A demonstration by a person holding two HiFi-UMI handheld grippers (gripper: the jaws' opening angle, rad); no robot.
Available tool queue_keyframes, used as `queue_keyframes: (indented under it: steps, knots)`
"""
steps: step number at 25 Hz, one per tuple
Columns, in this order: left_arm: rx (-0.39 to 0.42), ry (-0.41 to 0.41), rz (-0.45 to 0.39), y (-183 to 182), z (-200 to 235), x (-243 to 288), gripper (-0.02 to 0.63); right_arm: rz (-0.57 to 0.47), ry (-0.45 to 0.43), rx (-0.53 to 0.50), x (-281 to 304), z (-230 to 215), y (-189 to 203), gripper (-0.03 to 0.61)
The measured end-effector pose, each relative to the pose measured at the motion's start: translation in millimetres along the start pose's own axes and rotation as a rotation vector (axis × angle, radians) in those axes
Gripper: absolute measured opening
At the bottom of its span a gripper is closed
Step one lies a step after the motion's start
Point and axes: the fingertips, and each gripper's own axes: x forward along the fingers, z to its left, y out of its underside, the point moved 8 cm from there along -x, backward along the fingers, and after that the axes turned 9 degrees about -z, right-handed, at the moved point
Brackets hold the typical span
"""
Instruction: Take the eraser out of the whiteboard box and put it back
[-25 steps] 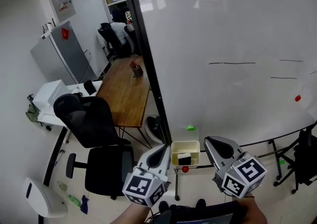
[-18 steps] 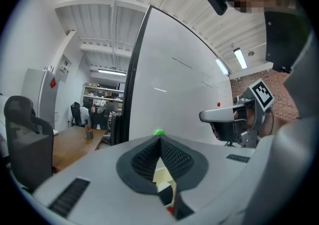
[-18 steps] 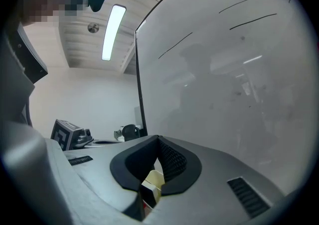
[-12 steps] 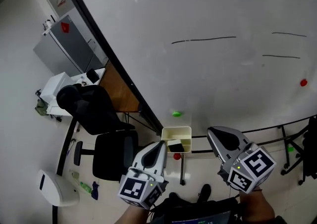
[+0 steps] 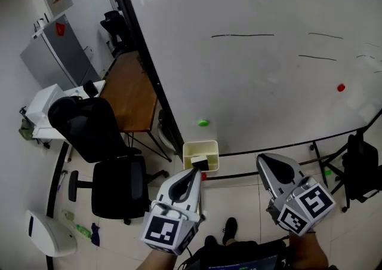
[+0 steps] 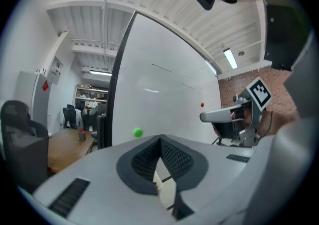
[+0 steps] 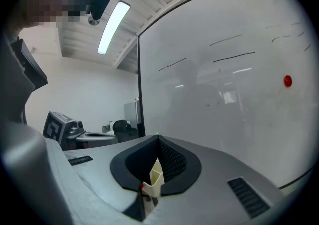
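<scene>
Left gripper (image 5: 194, 173) is hovering, jaws closed and empty, close to the cream plastic whiteboard box (image 5: 192, 145), where the black rectangular eraser (image 5: 200, 163) is sitting; right gripper (image 5: 261, 157), likewise closed and empty, is hovering alongside.

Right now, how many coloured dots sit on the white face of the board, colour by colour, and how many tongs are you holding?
Green dots: 1
Red dots: 1
Tongs: 2, the left tongs and the right tongs
Total: 4
</scene>
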Motion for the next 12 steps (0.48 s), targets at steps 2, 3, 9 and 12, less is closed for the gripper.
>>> queue_keyframes:
  steps: [2,3,9,12]
  knots:
    - [-0.032,0.041,-0.023,1.6,-8.9,-3.6,0.029,0.018,0.023,-0.020,-14.2,2.7,2.8,0.015]
    - [-0.046,0.063,-0.029,3.4,-18.6,-2.8,0.029,0.024,0.037,-0.022,-24.4,0.5,3.8,0.015]
    - [-0.091,0.172,-0.051,8.5,-94.5,5.6,0.029,-0.002,0.103,-0.021,-102.0,-29.1,0.9,0.015]
    - [-0.067,0.173,-0.057,-5.0,-131.4,6.8,0.029,-0.038,0.115,-0.032,-143.7,-42.0,-17.9,0.015]
